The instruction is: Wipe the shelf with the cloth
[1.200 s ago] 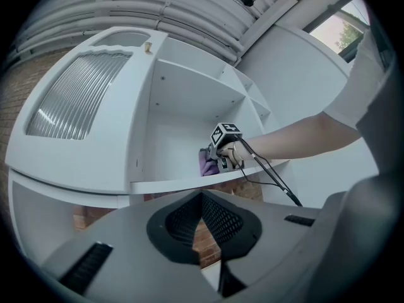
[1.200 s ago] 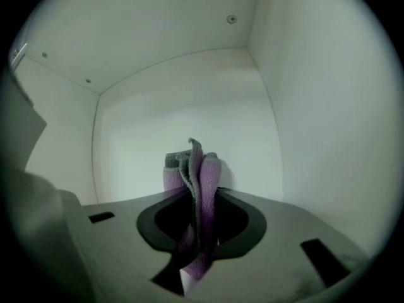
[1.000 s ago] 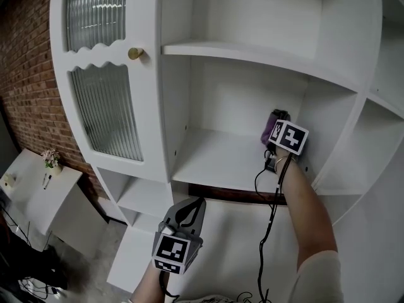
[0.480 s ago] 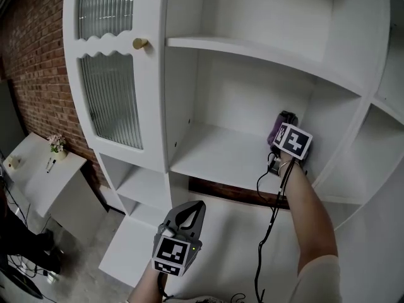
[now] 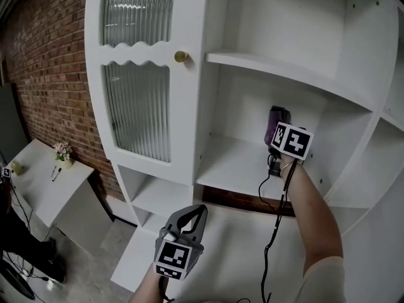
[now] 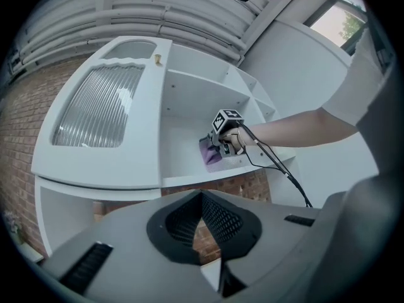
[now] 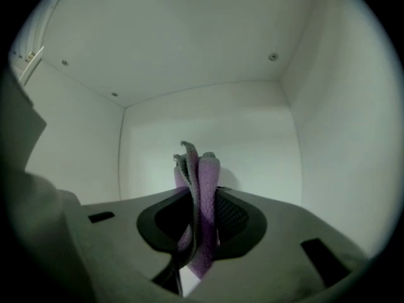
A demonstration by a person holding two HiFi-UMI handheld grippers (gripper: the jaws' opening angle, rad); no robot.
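Mostly the view has changed, not the work: over the last sec the head has swung left, so the door (image 5: 139,106) now sits mid-frame. The right claw (image 5: 278,120) stays at the shelf's (image 5: 237,166) back-right corner w/ the cloth (image 5: 276,133). Wiping looks barely advanced, imo; most of the board is still to cover. Right claw is clenched on the purple cloth, folds poking past its tips. Left claw (image 5: 192,212) hangs low, tips together, nothing in it.

Within shelf (image 5: 235,164), cloth (image 5: 276,122) near back right; cabinet door (image 5: 140,103) leftward.
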